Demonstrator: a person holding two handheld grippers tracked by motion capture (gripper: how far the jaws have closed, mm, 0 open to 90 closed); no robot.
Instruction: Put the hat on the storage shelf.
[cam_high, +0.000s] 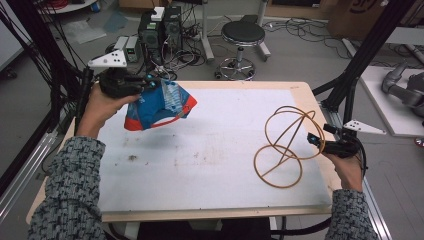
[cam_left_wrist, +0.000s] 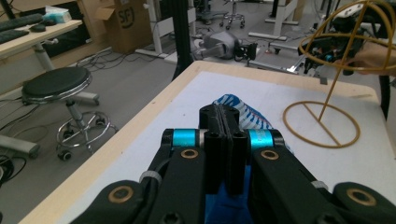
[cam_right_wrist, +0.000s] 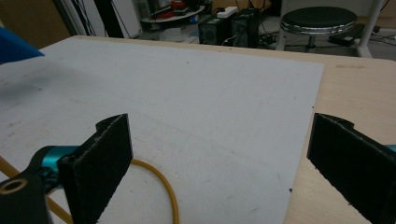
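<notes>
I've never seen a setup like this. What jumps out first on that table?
Most striking is the blue, red and white cloth held up off the white table mat at the far left, pinched in the shut jaws of the left gripper. On the right stands a yellow wire frame of hoops and rods, its round base on the mat. The right gripper sits beside it with jaws wide open, gripping nothing.

Grey floor (cam_high: 300, 55) with black stool (cam_high: 242, 34), computer towers (cam_high: 160, 27), cables.
</notes>
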